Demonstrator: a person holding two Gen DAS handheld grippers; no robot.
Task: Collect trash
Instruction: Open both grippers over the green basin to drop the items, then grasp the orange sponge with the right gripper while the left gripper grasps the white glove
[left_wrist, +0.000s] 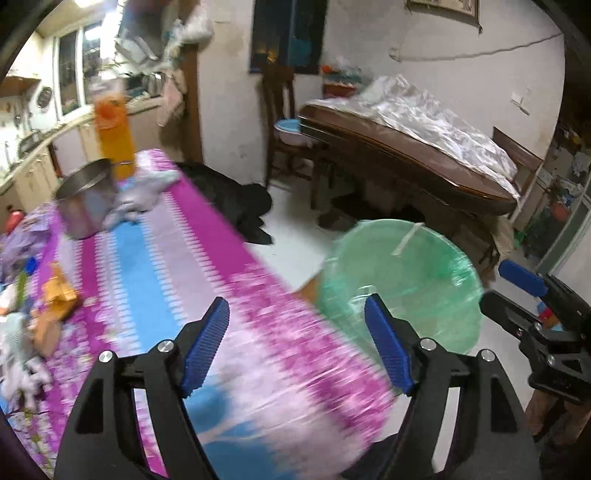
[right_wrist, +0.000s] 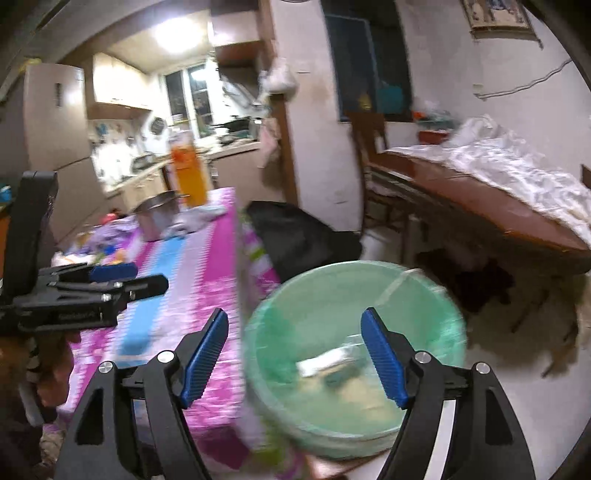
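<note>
A bin lined with a green bag (left_wrist: 402, 280) stands on the floor beside the table's right edge; in the right wrist view it (right_wrist: 314, 306) holds a few pieces of trash (right_wrist: 325, 363). My left gripper (left_wrist: 297, 347) is open and empty above the pink and blue tablecloth (left_wrist: 177, 266). My right gripper (right_wrist: 295, 360) is open and empty just above the bin's mouth; it also shows in the left wrist view (left_wrist: 517, 291). Scraps of trash (left_wrist: 55, 295) lie at the table's left edge. Both views are motion-blurred.
A steel pot (left_wrist: 86, 199), an orange bottle (left_wrist: 114, 136) and a crumpled cloth (left_wrist: 144, 195) stand at the table's far end. A black bag (left_wrist: 236, 199) lies on the floor. A brown table with plastic sheeting (left_wrist: 417, 147) and a chair (left_wrist: 284, 122) stand behind the bin.
</note>
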